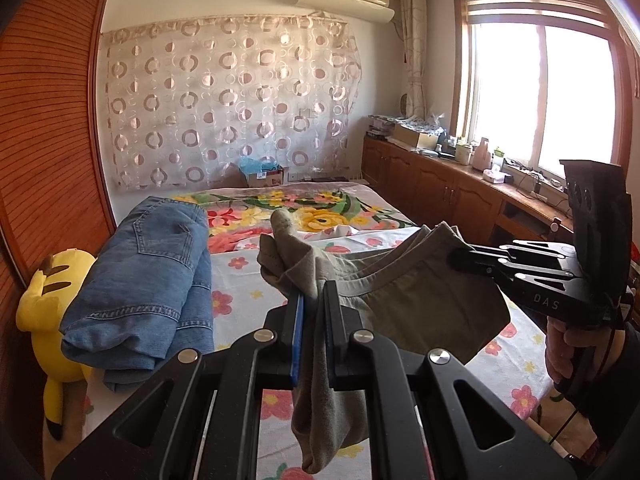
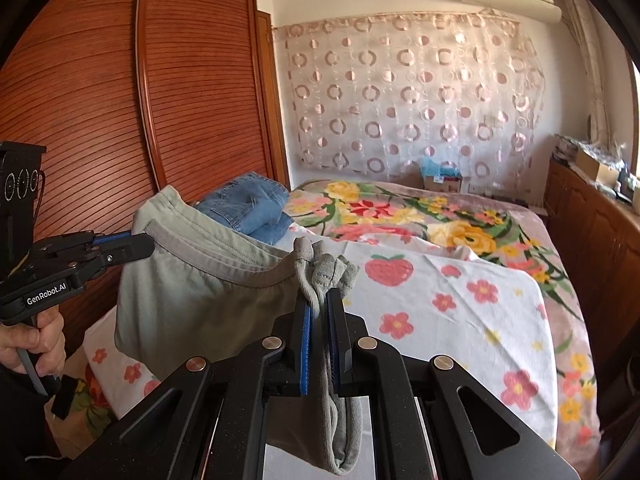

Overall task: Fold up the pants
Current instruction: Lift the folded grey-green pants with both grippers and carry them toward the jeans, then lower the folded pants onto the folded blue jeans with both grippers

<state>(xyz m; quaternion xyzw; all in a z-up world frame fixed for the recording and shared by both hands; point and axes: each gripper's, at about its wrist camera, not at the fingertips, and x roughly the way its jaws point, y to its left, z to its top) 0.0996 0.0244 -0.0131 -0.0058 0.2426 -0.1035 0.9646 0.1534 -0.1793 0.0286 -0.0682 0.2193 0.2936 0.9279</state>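
Grey-green pants (image 1: 420,296) hang folded in the air above the bed, held at both ends of the waistband. My left gripper (image 1: 314,292) is shut on one end of the waistband; it shows in the right wrist view (image 2: 140,244) at the left. My right gripper (image 2: 319,304) is shut on the other end, with bunched cloth and a drawstring sticking out above the pads; it shows in the left wrist view (image 1: 460,258) at the right. The pants (image 2: 200,292) sag between the two grippers. The lower legs are hidden below the frames.
Folded blue jeans (image 1: 148,272) lie on the bed's left side, also in the right wrist view (image 2: 252,208). A yellow plush toy (image 1: 48,312) leans by the wooden wardrobe (image 2: 120,100). The floral bedsheet (image 2: 460,312) spreads ahead. Wooden cabinets (image 1: 440,188) run along the window.
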